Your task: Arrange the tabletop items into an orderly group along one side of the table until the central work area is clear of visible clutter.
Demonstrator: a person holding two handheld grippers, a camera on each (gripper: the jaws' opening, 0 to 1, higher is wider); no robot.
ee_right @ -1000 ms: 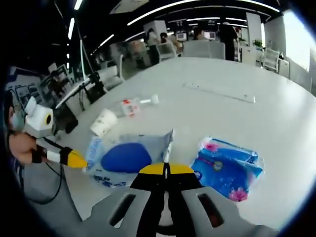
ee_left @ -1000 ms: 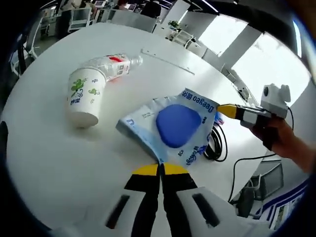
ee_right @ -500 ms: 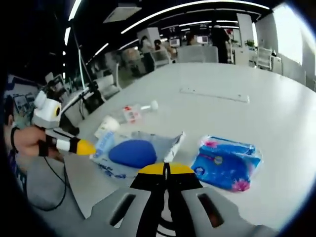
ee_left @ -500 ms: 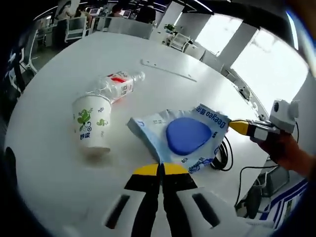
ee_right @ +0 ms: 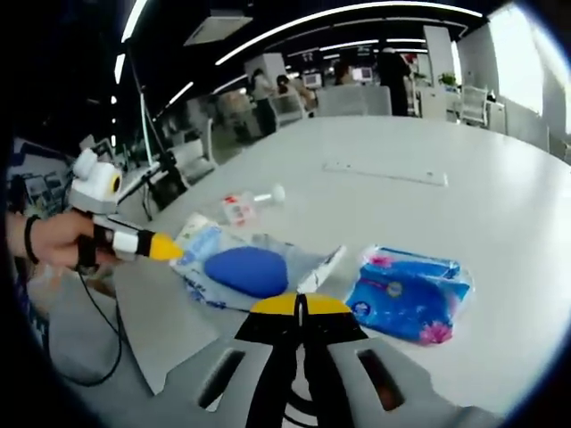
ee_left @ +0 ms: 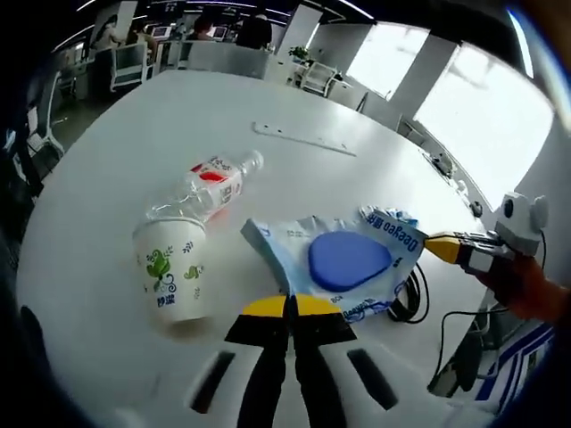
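While both tools (ee_left: 290, 308) (ee_right: 300, 308) pinch opposite corners of the wipes pack (ee_left: 343, 263) near the tabletop (ee_left: 116, 169) edge, uneven pulling could tear it.

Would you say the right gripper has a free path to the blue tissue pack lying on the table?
Probably yes: the blue tissue pack lies just beside the right gripper, with bare table around it and nothing on top.
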